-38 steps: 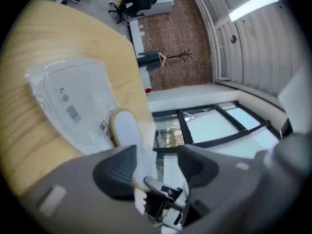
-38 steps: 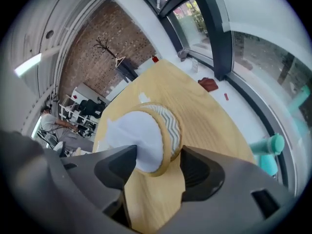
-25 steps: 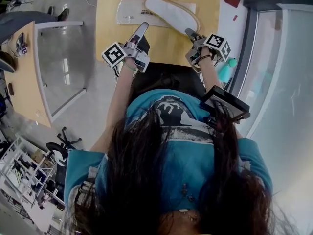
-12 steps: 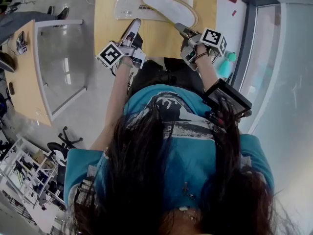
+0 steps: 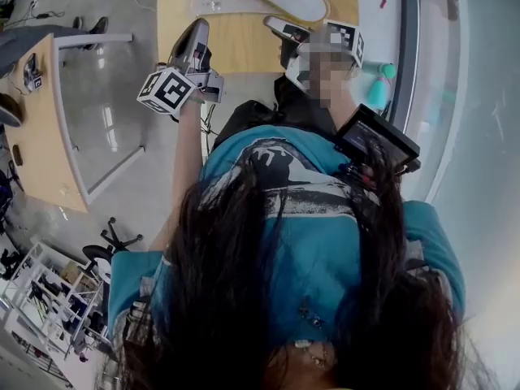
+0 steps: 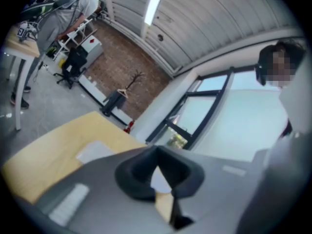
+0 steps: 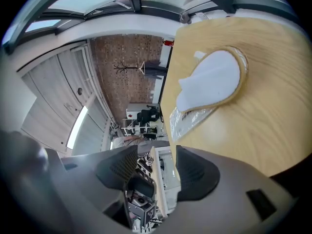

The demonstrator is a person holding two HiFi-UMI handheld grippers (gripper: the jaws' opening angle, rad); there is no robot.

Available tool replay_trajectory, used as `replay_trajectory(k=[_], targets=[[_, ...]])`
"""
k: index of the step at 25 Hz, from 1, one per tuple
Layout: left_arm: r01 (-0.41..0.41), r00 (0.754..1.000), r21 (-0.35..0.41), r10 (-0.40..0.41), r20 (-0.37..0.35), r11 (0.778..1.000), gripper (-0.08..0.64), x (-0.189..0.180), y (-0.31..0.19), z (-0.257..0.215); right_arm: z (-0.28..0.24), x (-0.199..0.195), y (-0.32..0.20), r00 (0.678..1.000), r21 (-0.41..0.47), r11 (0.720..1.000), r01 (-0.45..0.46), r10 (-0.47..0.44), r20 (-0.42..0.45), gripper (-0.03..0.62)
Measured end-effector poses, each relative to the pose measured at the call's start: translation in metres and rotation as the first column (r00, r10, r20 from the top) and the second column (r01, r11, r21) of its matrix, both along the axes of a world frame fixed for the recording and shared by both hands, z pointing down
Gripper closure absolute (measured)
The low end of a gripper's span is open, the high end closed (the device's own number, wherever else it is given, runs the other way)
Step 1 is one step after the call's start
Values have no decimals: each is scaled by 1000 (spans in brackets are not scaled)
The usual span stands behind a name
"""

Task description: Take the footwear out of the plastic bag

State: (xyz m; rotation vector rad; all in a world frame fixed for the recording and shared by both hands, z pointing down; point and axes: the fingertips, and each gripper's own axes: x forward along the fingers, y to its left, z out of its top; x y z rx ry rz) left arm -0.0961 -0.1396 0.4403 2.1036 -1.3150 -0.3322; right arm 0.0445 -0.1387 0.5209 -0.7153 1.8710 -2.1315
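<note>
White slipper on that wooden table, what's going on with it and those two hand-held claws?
A person holds a gripper in each hand. The white slipper lies on the wooden table, resting partly over the flat plastic bag and seemingly out of it. Neither gripper touches either one. The left gripper is shut on nothing, and the right gripper stands open and empty. Both are near the table's front edge.

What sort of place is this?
Probably an office or lab workroom: light wooden tables, a swivel chair, open shelves of gear, and big windows along one side.
</note>
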Motion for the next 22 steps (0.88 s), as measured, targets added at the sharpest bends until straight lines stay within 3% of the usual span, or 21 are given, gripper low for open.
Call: replay_trajectory(k=[9, 16, 18, 20, 22], targets=[[-9, 1000, 32, 8, 18, 999, 560, -77, 119, 0, -16, -74, 106, 999, 56, 998, 29, -28, -16, 342], [-66, 997, 23, 65, 34, 998, 560, -87, 174, 15, -10, -89, 177, 999, 68, 997, 31, -29, -38, 361], [-87, 996, 14, 87, 14, 996, 560, -84, 197, 22, -8, -83, 206, 997, 64, 998, 13, -8, -72, 406], [-114, 993, 7, 114, -7, 993, 560, -76, 213, 26, -7, -71, 228, 994, 61, 998, -21, 27, -105, 490], [-142, 990, 3, 142, -19, 990, 560, -66, 223, 28, -10, -59, 245, 990, 72, 996, -42, 51, -131, 517]])
